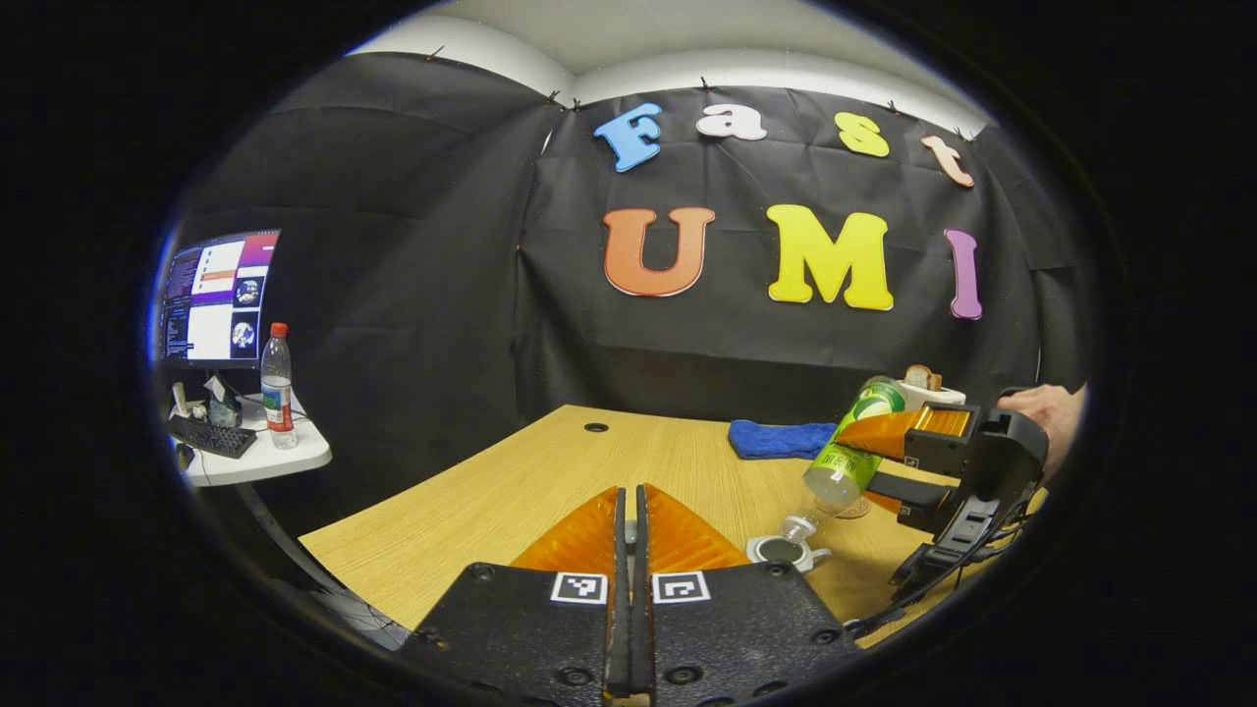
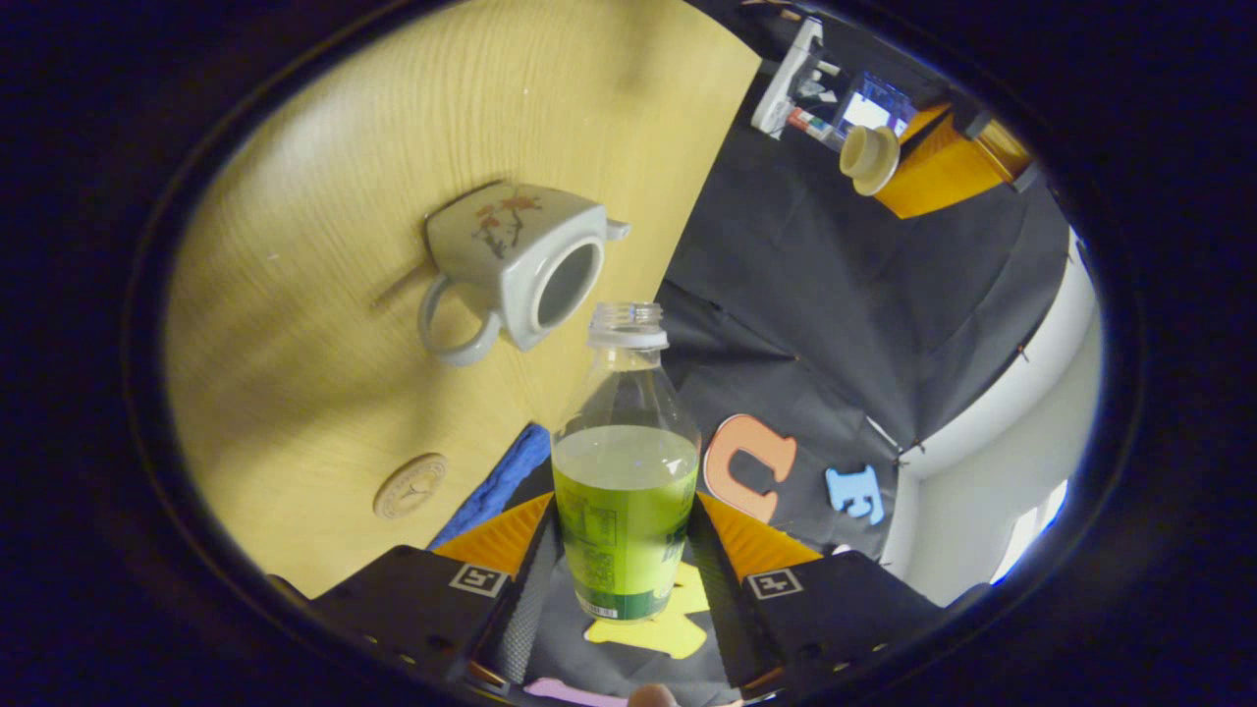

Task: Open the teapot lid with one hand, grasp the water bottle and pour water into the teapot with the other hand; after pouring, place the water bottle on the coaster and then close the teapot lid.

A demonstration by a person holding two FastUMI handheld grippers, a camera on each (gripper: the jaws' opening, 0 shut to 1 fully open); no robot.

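Observation:
The white teapot (image 2: 520, 265) stands on the wooden table (image 2: 324, 147) with its top open; it also shows as the teapot (image 1: 786, 552) to the right of my fingers. My right gripper (image 2: 624, 520) is shut on the uncapped water bottle (image 2: 626, 471), which holds greenish liquid in its lower half. From the left gripper view, the bottle (image 1: 849, 447) is tilted in the right gripper (image 1: 864, 466), neck down just above the pot. My left gripper (image 1: 631, 496) is shut; the right gripper view shows it holding the cream lid (image 2: 869, 157) aloft. The round coaster (image 2: 409, 486) lies on the table nearby.
A blue cloth (image 1: 781, 439) lies at the table's far side, with a white object (image 1: 923, 388) behind the bottle. A hand (image 1: 1046, 412) holds the right gripper. At the left, a small side table (image 1: 255, 457) carries a monitor, a keyboard and a red-capped bottle (image 1: 277, 388).

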